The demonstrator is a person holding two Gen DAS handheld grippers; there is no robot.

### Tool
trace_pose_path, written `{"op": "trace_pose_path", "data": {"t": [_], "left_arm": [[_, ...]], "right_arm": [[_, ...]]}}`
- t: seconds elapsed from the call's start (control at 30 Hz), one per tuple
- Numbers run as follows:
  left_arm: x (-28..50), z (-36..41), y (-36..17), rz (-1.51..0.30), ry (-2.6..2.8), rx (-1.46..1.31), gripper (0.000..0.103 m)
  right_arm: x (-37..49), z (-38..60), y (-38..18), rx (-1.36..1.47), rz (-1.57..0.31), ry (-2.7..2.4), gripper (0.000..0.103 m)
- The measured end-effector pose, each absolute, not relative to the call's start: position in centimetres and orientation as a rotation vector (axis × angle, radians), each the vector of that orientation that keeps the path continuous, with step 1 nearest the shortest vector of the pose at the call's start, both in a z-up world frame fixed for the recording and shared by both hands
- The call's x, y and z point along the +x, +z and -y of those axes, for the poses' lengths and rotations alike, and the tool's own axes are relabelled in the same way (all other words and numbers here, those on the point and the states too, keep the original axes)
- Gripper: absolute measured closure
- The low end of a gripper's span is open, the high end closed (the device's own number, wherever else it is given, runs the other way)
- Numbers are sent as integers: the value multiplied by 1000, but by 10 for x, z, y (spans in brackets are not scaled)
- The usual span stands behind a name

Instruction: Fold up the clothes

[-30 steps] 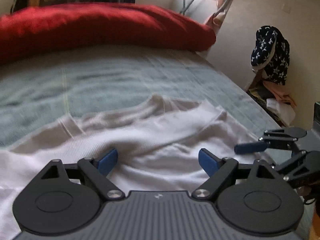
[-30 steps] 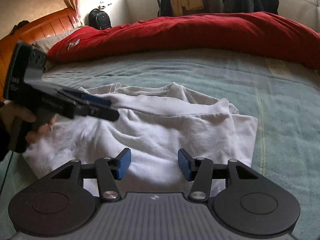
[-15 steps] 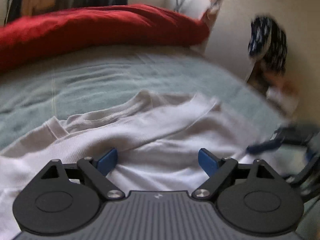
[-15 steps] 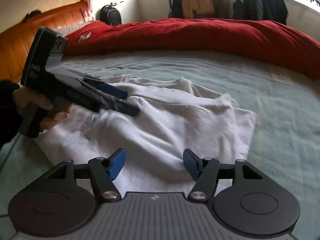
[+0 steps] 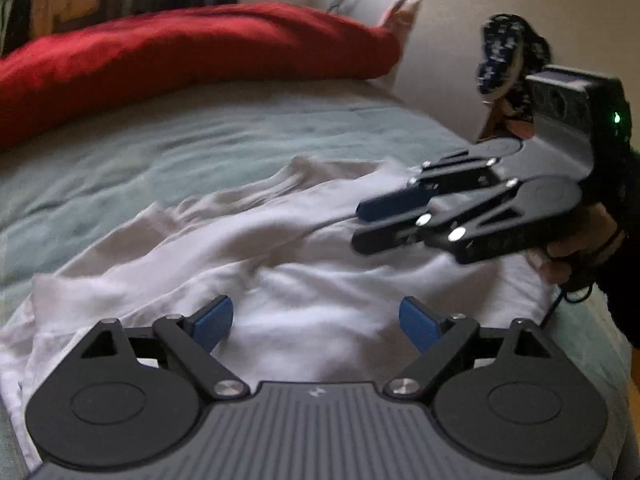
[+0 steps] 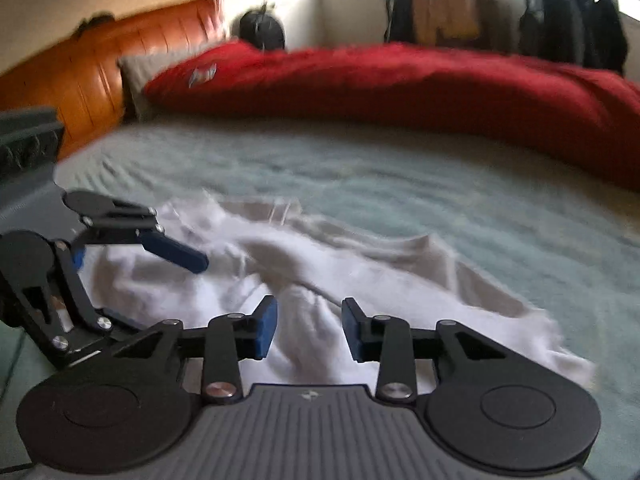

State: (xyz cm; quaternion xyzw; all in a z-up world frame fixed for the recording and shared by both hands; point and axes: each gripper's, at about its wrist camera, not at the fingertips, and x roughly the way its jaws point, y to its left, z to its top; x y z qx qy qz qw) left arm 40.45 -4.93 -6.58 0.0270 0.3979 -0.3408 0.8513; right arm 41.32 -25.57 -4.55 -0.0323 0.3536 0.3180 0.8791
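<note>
A white shirt (image 5: 280, 280) lies rumpled on the grey-green bed cover (image 5: 160, 152). My left gripper (image 5: 316, 320) hovers low over the shirt's near part, open wide, with nothing pinched. My right gripper (image 5: 358, 226) reaches in from the right over the shirt, held by a person's hand (image 5: 568, 248). In the right wrist view, a raised ridge of the shirt (image 6: 308, 316) stands between the jaws of the right gripper (image 6: 310, 328), which are closing; a thin gap still shows at the pads. One blue finger (image 6: 176, 254) of the left gripper shows at the left there.
A red duvet (image 6: 400, 80) lies heaped along the far side of the bed. An orange wooden headboard (image 6: 80, 72) and a grey pillow (image 6: 136, 76) are at the left. The bed's edge and a dark patterned garment (image 5: 500, 52) are at the right. Clothes (image 6: 568, 24) hang by the window.
The right gripper has swung in over the shirt toward the left gripper and narrowed its jaws around a bunched ridge of cloth. The shirt is more rumpled. The left gripper stays wide.
</note>
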Motion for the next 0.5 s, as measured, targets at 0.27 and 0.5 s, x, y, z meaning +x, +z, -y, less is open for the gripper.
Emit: {"op": "trace_pose_path", "data": {"t": [0.27,0.5], "left_arm": [[418,12,-65,-828,-653,1,13],[391,15,-45,-783,-776,-41,13]], "right_arm": [[446,292,-60,36,-774,531,82],[391,300,-26,126,-721,717,79]]}}
